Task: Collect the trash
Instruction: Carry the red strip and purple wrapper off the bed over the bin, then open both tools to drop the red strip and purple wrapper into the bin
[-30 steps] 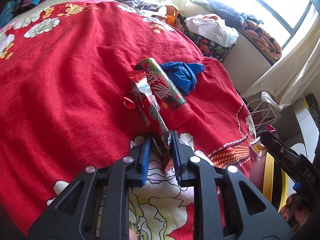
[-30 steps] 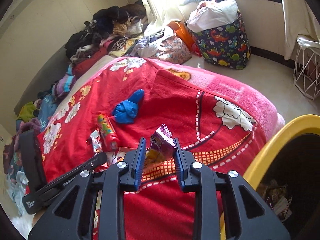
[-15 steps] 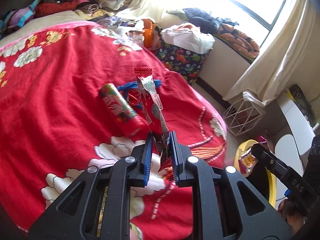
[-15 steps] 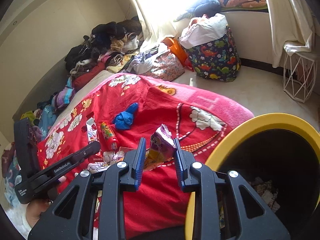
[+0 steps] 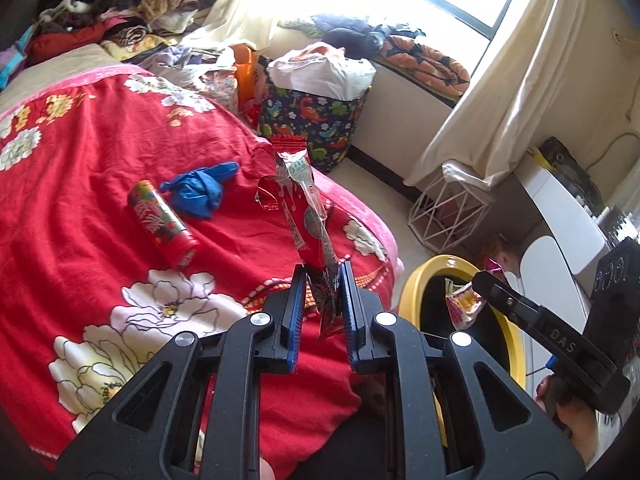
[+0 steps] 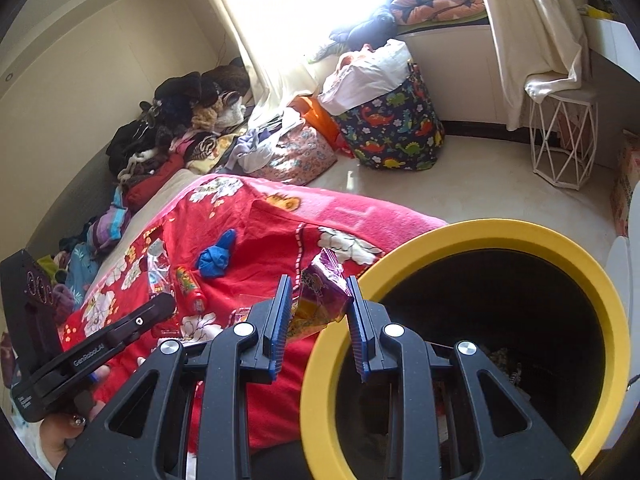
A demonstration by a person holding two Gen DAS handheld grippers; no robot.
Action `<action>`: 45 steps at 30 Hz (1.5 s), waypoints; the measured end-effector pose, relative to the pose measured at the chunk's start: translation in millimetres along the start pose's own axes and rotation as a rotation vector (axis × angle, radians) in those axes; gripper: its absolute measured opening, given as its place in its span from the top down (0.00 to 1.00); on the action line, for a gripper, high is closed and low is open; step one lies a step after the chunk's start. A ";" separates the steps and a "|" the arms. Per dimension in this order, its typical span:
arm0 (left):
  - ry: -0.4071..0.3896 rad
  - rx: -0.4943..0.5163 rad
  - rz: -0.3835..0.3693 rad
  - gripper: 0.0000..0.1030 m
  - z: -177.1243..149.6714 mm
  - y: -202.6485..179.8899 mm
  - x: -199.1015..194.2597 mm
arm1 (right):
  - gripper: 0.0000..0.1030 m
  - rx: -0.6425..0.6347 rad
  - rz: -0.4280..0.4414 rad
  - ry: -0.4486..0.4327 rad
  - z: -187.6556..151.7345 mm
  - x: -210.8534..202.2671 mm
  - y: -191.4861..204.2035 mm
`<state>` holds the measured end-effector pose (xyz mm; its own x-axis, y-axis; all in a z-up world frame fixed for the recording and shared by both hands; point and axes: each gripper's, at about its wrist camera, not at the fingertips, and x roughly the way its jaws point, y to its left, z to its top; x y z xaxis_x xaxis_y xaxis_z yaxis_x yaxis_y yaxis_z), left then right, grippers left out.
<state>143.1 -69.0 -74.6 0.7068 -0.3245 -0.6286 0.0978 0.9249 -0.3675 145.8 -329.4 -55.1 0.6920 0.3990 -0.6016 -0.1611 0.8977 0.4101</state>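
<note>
My left gripper (image 5: 322, 276) is shut on the lower end of a long red snack wrapper (image 5: 305, 216), which stands up above the red floral blanket (image 5: 80, 184). My right gripper (image 6: 318, 286) is shut on a purple and yellow snack bag (image 6: 320, 300) right beside the rim of the yellow-rimmed black bin (image 6: 480, 232). From the left wrist view that bag (image 5: 460, 304) hangs at the bin (image 5: 416, 288) rim. A red cylindrical tube (image 5: 162, 218) and a crumpled blue glove (image 5: 198, 192) lie on the blanket.
Trash lies in the bottom of the bin. A dinosaur-print laundry bag (image 6: 392, 128) and a white wire stool (image 6: 562, 140) stand on the floor by the window. Piled clothes (image 6: 180, 120) line the wall beyond the bed. A hand (image 6: 60, 436) holds the left gripper.
Both grippers rose and swung away from the bed toward the bin, each carrying its wrapper. The red wrapper lifted off the blanket; the bin now fills the right wrist view's lower right.
</note>
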 end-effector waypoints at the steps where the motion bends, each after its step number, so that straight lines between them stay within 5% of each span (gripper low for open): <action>1: 0.001 0.007 -0.005 0.88 -0.2 -3.0 0.1 | 0.75 0.003 -0.006 -0.005 0.0 -2.0 -2.2; 45: 0.110 0.269 -0.161 0.88 -36.1 -101.5 17.1 | 0.73 0.128 -0.202 -0.119 -6.6 -58.8 -91.9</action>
<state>119.9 -175.6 -72.8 0.5887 -0.4765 -0.6530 0.3935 0.8746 -0.2833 115.2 -434.1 -61.9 0.7800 0.1824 -0.5986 0.0739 0.9230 0.3776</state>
